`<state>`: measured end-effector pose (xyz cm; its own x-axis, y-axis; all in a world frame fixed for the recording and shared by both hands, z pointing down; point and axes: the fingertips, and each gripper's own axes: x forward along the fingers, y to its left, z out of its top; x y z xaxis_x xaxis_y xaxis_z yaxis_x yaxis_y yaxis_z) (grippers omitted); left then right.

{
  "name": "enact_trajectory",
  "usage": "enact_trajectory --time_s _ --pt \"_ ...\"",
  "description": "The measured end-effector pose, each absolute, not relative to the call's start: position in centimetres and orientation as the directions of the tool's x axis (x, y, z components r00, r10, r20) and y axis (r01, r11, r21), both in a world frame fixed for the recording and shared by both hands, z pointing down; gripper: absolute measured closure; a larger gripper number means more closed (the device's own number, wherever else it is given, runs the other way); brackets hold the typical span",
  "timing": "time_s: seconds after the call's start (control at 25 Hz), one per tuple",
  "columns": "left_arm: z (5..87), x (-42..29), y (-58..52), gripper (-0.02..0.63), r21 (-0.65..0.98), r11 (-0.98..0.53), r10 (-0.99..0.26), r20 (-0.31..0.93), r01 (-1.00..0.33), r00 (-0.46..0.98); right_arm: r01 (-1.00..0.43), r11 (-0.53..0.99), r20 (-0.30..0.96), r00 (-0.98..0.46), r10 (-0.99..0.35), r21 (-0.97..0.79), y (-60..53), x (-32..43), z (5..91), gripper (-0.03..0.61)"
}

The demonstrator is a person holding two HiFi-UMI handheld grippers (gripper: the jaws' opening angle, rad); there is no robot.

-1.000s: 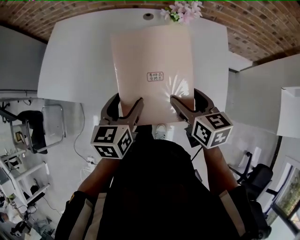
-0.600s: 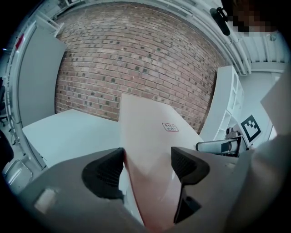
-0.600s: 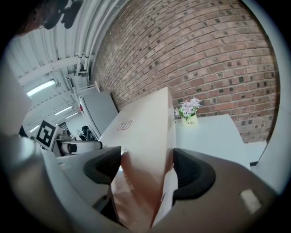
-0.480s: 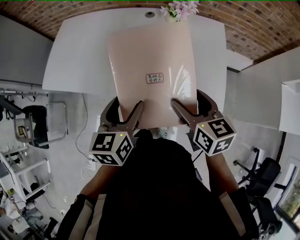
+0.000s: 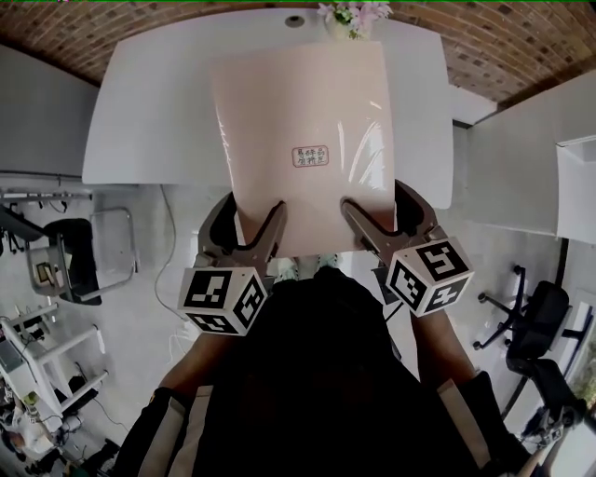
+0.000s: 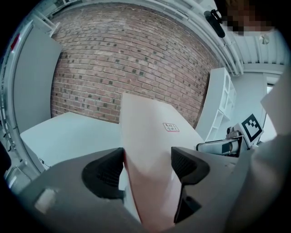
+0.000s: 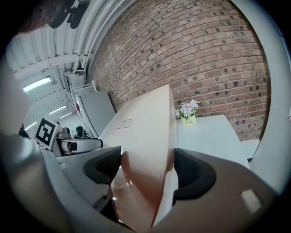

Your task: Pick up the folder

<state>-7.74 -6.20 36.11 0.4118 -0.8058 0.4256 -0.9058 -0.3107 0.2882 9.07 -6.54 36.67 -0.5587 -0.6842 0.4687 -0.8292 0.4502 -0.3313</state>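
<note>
A pale pink folder point(image 5: 303, 140) with a small printed label point(image 5: 310, 156) is held up above the white table point(image 5: 149, 112). My left gripper point(image 5: 253, 221) is shut on the folder's near left edge. At the near right edge my right gripper point(image 5: 372, 216) is shut on it too. In the left gripper view the folder point(image 6: 152, 150) runs between the dark pads point(image 6: 188, 164), and in the right gripper view the folder point(image 7: 143, 136) is pinched the same way. The folder hides the middle of the table.
A small pot of pink flowers point(image 5: 352, 15) stands at the table's far edge, with a round cable hole point(image 5: 294, 20) beside it. A brick wall point(image 6: 127, 54) lies beyond. White cabinets point(image 5: 521, 158) stand at the right, office chairs point(image 5: 70, 256) at the left and right.
The folder and both grippers have stayed together while the view shifted slightly; the folder now reaches a little nearer the flowers. Both grips are unchanged.
</note>
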Motion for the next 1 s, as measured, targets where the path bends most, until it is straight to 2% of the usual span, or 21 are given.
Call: enact_trajectory --time_s 0.6,1.0 --pt "35.8 -14.3 -3.2 0.282 0.358 -0.424 -0.762 0.356 -0.832 0.541 -0.906 0.339 0.505 -0.424 -0.752 -0.255 -1.3 2.4 35.0 0.218" --pt "33.6 -12.1 0.7 0.282 0.328 -0.500 -0.745 0.309 -0.801 0.591 -0.932 0.287 0.457 -0.360 -0.813 -0.224 4.0 4.3 33.2 0.218"
